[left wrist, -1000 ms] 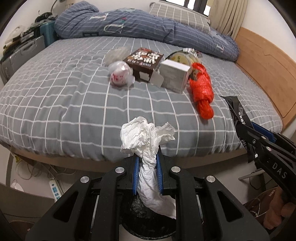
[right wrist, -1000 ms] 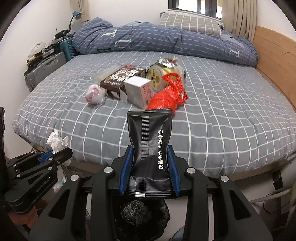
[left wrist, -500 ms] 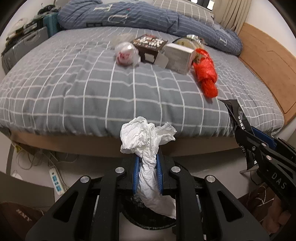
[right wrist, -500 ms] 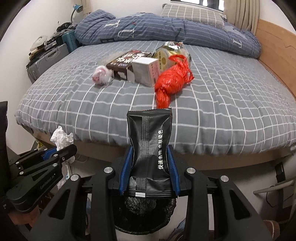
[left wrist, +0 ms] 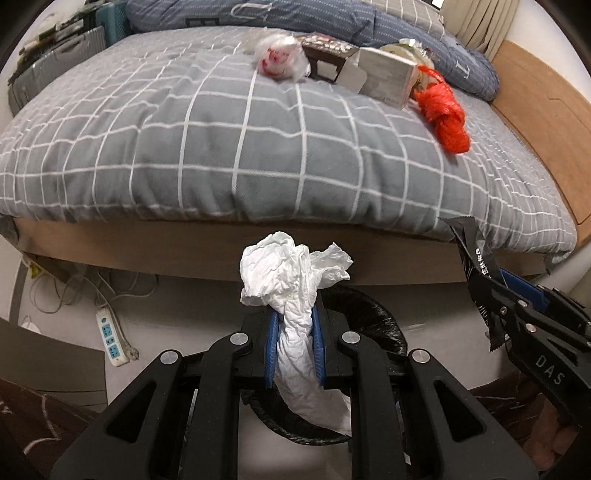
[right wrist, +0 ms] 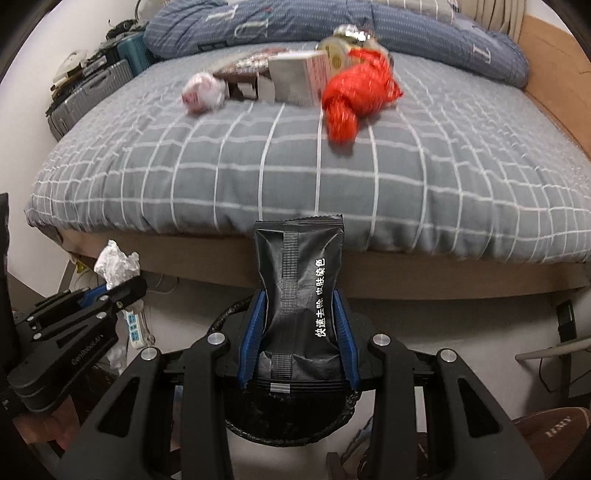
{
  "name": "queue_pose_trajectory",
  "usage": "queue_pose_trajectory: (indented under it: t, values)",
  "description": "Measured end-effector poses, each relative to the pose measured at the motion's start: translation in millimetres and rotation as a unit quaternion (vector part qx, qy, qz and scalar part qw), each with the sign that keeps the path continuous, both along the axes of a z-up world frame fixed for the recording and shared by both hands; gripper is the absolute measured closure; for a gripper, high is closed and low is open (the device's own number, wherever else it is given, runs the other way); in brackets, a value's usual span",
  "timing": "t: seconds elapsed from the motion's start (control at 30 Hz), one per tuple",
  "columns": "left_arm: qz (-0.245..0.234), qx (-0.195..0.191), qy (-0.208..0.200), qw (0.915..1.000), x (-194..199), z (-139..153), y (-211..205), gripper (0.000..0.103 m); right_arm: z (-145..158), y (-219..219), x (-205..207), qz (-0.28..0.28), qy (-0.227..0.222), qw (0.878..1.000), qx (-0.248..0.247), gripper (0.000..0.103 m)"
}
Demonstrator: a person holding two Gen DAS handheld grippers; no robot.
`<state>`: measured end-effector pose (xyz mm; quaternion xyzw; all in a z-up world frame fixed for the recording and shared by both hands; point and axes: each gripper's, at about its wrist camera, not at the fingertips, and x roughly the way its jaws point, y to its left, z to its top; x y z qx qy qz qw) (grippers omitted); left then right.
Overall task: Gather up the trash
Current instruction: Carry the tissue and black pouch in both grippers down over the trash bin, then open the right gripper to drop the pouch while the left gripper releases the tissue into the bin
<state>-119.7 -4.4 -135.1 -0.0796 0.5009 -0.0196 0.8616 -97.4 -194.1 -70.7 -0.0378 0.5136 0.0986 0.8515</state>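
- White crumpled tissue point(left wrist: 295, 280) sits pinched between the blue pads of my left claw point(left wrist: 294, 343), jaws squeezed almost together on its twisted middle, a loose tail hanging below and a ruffled clump above.
- Under that claw, the black-lined trash bin point(left wrist: 373, 314) stands on the pale floor, its rim showing on both sides of the fingers.
- My right claw point(right wrist: 298, 332) grips a black sachet point(right wrist: 299, 280) with white lettering; the jaws are partly apart, pressed against the packet's two sides, and the packet stands upright above them.
- From the right wrist view the same bin point(right wrist: 343, 410) shows directly below the sachet.
- Each claw shows in the other's view: the left one with its tissue at the left edge, the right one with its sachet at the right edge.
- A white power strip point(left wrist: 110, 338) lies on the floor to the left, near loose cables under the bed frame.
- Beyond, the grey checked bed point(left wrist: 221, 147) still carries a cluster of trash near its far side: a clear bag with something pink inside point(left wrist: 280, 61), a dark printed box point(left wrist: 325, 48), a white carton point(left wrist: 384, 77), and a red knotted plastic bag point(left wrist: 443, 114).
- A round yellowish tin point(right wrist: 334, 55) sits behind the white carton.
- Farthest back lie a blue rumpled duvet point(right wrist: 295, 26) and suitcases point(right wrist: 88, 96) against the wall at left.
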Motion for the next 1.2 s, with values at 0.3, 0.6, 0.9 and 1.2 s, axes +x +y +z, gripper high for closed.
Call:
queue_pose_trajectory:
  t: [0.3,0.6,0.9,1.2]
  values:
    - [-0.001,-0.001,0.020,0.9998,6,-37,11,0.088,-50,7,5,0.013,0.049,0.999,-0.009,0.068]
    - [0.002,0.011,0.059,0.9982,20,-77,11,0.088,-100,13,13,0.025,0.101,0.994,-0.018,0.068]
    - [0.013,0.010,0.080,0.9967,23,-93,22,0.088,-119,41,17,0.049,0.120,0.991,-0.021,0.064]
    - [0.029,0.011,0.082,0.9961,20,-91,35,0.088,-124,49,19,0.052,0.117,0.992,-0.022,0.042]
